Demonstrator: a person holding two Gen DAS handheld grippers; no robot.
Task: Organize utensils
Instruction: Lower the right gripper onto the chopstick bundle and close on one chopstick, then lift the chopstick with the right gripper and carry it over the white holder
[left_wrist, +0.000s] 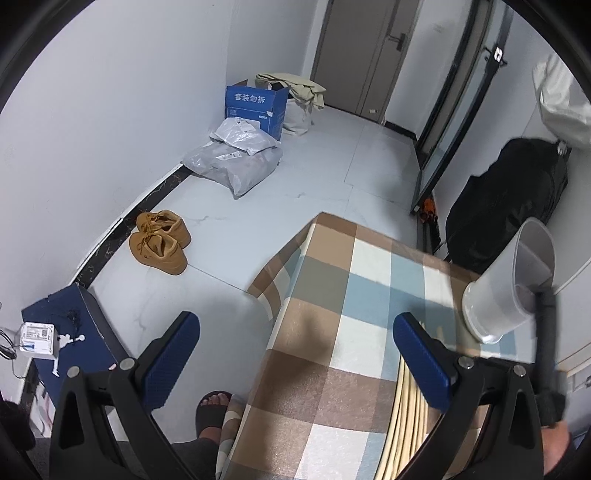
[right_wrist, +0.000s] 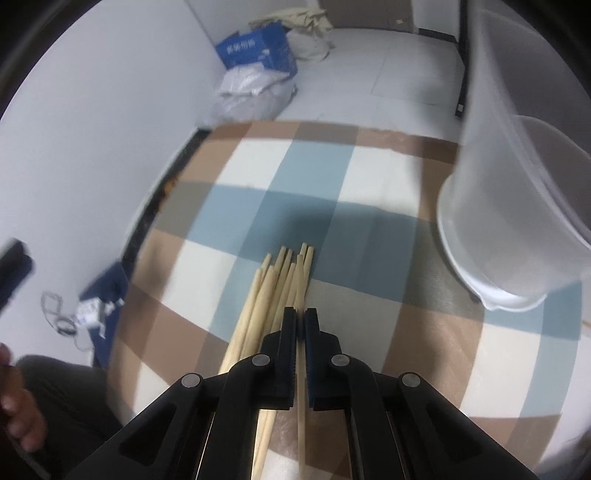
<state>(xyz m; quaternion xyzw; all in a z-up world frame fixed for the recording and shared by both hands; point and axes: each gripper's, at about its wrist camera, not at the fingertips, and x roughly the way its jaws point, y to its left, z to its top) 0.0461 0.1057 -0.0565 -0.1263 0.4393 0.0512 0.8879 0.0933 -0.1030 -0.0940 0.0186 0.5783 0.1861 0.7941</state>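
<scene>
Clamped on one chopstick (right_wrist: 301, 384) from the counter (right_wrist: 369, 177) bundle, right hand-held gripper (right_wrist: 300, 317) singles it out for the cup (right_wrist: 517, 221); left hand-held gripper (left_wrist: 295, 354) waits apart.

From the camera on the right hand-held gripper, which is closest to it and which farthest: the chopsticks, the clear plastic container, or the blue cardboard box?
1. Chopsticks: on the checked tablecloth, right at the right hand-held gripper, one between its closed fingers.
2. Clear plastic container: on the table, off to the right.
3. Blue cardboard box: on the floor by the far wall.
</scene>
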